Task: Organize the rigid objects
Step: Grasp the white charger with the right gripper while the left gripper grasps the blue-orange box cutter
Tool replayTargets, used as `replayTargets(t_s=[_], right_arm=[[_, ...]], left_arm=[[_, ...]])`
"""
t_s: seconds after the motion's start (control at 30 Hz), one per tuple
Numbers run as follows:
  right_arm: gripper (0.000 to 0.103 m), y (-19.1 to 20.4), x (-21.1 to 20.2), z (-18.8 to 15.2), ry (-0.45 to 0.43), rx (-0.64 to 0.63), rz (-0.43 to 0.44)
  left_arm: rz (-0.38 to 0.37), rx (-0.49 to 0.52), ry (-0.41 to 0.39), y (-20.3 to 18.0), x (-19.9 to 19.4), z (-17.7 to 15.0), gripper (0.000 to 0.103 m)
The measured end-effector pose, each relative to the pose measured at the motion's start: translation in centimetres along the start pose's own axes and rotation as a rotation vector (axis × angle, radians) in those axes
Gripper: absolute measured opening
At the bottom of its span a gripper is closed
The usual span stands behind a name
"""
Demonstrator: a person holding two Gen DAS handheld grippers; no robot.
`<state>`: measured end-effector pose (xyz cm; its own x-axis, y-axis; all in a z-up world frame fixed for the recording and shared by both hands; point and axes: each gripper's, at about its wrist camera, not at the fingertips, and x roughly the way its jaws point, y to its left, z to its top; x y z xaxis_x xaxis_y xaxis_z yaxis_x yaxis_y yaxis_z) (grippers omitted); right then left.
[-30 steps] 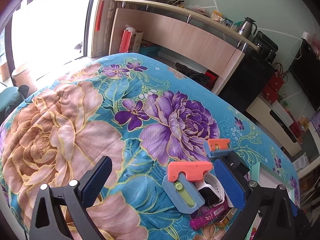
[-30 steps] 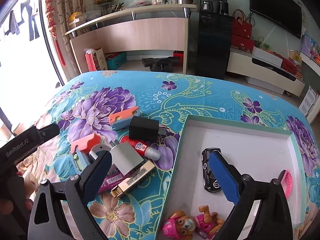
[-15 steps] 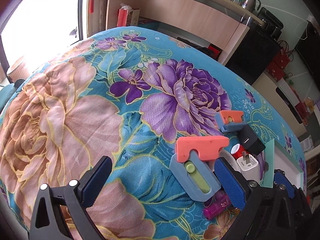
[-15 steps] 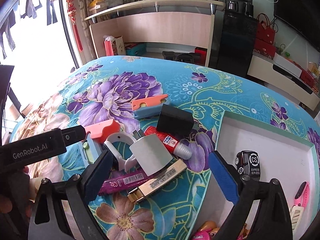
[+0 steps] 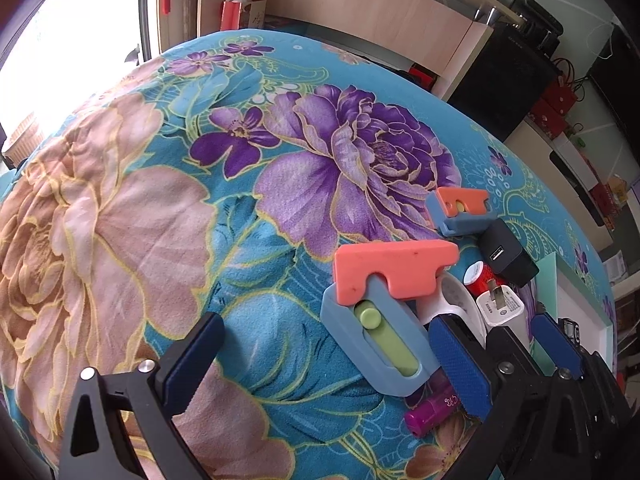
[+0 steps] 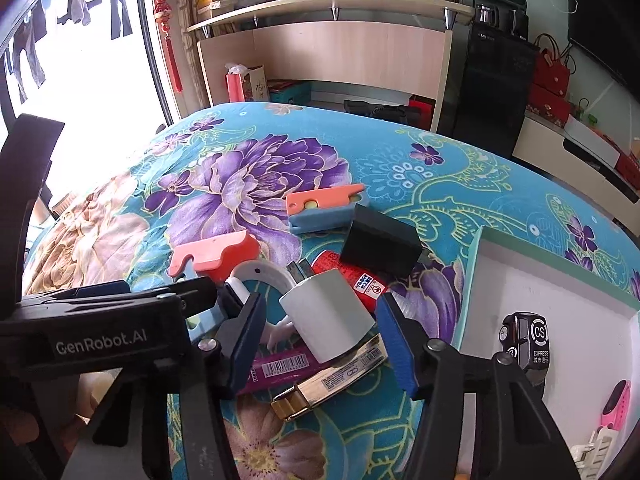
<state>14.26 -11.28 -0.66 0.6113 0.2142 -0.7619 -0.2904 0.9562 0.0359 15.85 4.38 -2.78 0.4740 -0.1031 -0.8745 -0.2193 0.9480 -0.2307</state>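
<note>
- Turquoise floral-print cloth [image 6: 420,184], with purple and pink peonies, covering the whole work surface.
- White shallow tray with pale green rim [image 6: 472,280], at the right of the cloth; holds a small black toy car [image 6: 526,340] and a pink plastic item [image 6: 614,404] near its lower corner.
- Left gripper [image 5: 326,364], black frame with blue pads: jaws wide apart, low over the cloth, its right pad just beside the large cutter.
- Right gripper [image 6: 320,344], same build: jaws apart, one on each side of the white block, not visibly touching it.
- Large blue plastic cutter with coral slider and green button [image 5: 380,312], at the left edge of the pile.
- Small blue-and-coral cutter [image 6: 324,212], at the far side of the pile.
- Black cuboid USB charger [image 6: 380,244], just beside the small cutter.
- White rounded charger block [image 6: 328,320], resting on top of the pile.
- Red tube with white cap [image 6: 352,280], partly beneath both chargers.
- Gold flat box [image 6: 332,380] and magenta tube [image 6: 276,372], at the near edge under the white block.
</note>
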Motion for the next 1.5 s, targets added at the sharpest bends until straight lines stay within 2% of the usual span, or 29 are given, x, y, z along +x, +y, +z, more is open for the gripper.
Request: replayTargets(t_s=[0.13, 0.2, 0.37, 0.57, 0.7, 0.83, 1.03, 1.27, 1.37, 1.5], right_arm=[[0.049, -0.5, 0.0, -0.1, 0.011, 0.009, -0.024], [0.049, -1.0, 0.0, -0.1, 0.014, 0.030, -0.008], [0.049, -1.1, -0.2, -0.1, 0.003, 0.032, -0.020], [0.048, -1.3, -0.6, 0.1, -0.015, 0.038, -0.046], [0.047, -1.5, -0.8, 0.1, -0.022, 0.044, -0.061], [0.047, -1.0, -0.7, 0.2, -0.020, 0.023, -0.073], [0.040, -0.2, -0.1, 0.1, -0.013, 0.001, -0.054], [0.037, -0.2, 0.7, -0.1, -0.012, 0.004, -0.066], [0.037, 0.0, 0.8, -0.1, -0.015, -0.005, -0.077], [0.036, 0.3, 0.5, -0.1, -0.015, -0.035, -0.103]], left_arm=[[0.013, 0.003, -0.003, 0.0, 0.1, 0.0, 0.103], [0.029, 0.005, -0.006, 0.1, 0.0, 0.0, 0.103], [0.119, -0.005, -0.025, 1.0, -0.3, 0.2, 0.103], [0.129, -0.001, -0.035, 1.0, -0.4, 0.1, 0.103], [0.106, 0.002, -0.027, 0.7, -0.1, 0.1, 0.103], [0.103, 0.049, -0.013, -0.4, 0.3, -0.1, 0.103], [0.109, 0.056, -0.015, -0.6, 0.5, -0.2, 0.103], [0.184, 0.114, -0.019, -1.6, 1.6, -0.3, 0.100], [0.191, 0.135, -0.031, -2.0, 1.5, -0.2, 0.091], [0.173, 0.154, -0.042, -2.4, 1.0, -0.3, 0.073]])
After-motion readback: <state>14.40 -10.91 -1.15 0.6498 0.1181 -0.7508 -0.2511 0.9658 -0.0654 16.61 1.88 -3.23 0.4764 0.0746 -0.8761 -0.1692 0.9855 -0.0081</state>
